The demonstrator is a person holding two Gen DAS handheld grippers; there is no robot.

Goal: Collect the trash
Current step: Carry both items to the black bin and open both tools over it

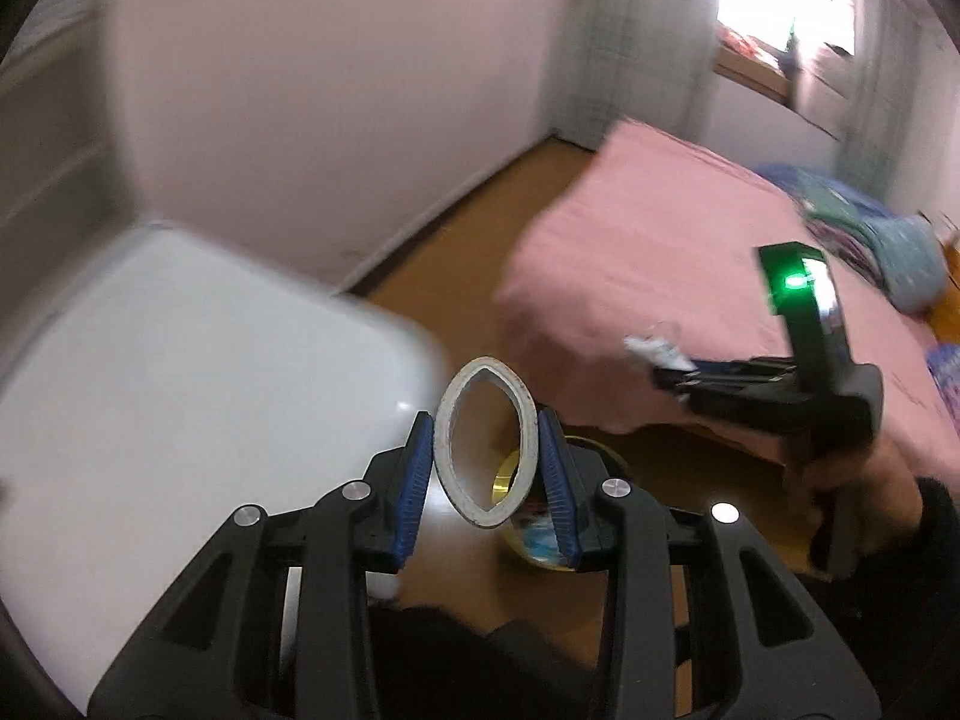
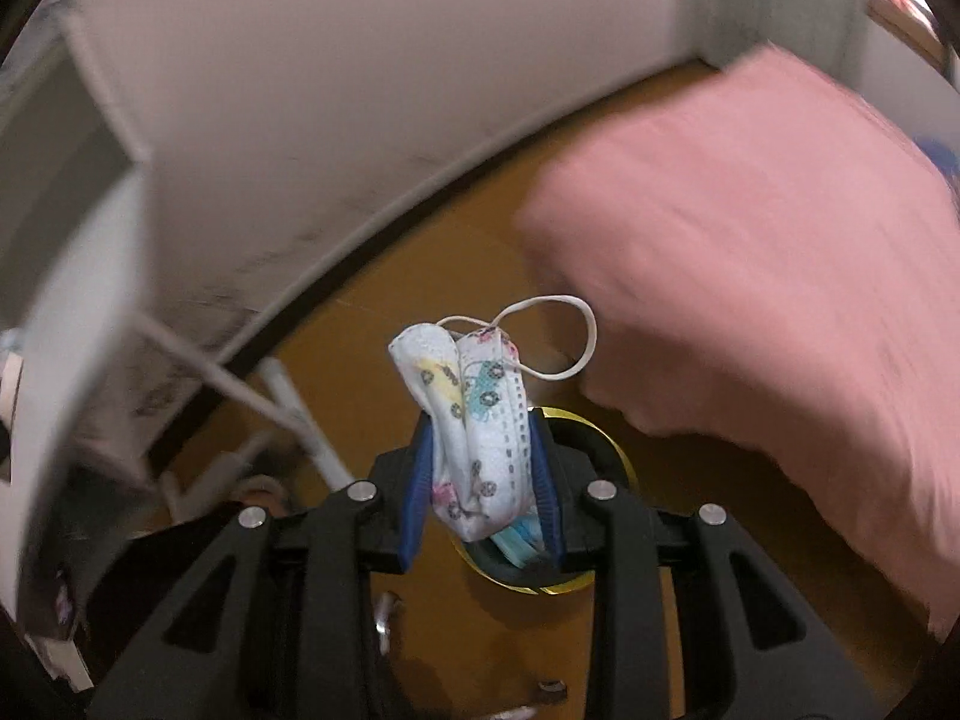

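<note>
Printed face mask (image 2: 480, 438) folded and pinched between the blue pads of the right gripper (image 2: 483, 468), ear loop (image 2: 561, 336) dangling free, above a gold-rimmed bin (image 2: 600, 576) on the wooden floor (image 2: 456, 276); grey cardboard ring (image 1: 485, 441) squashed oval in the left gripper (image 1: 486, 474); pink bed (image 1: 672, 240) beside

White mask (image 2: 480, 420) with printed cars — pink bedcover (image 2: 750, 276), grey ring (image 1: 486, 441).

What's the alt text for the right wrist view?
Right gripper pinches a folded patterned face mask, ear loop dangling, above a gold-rimmed bin on the wooden floor; a pink bed lies to the right.
</note>
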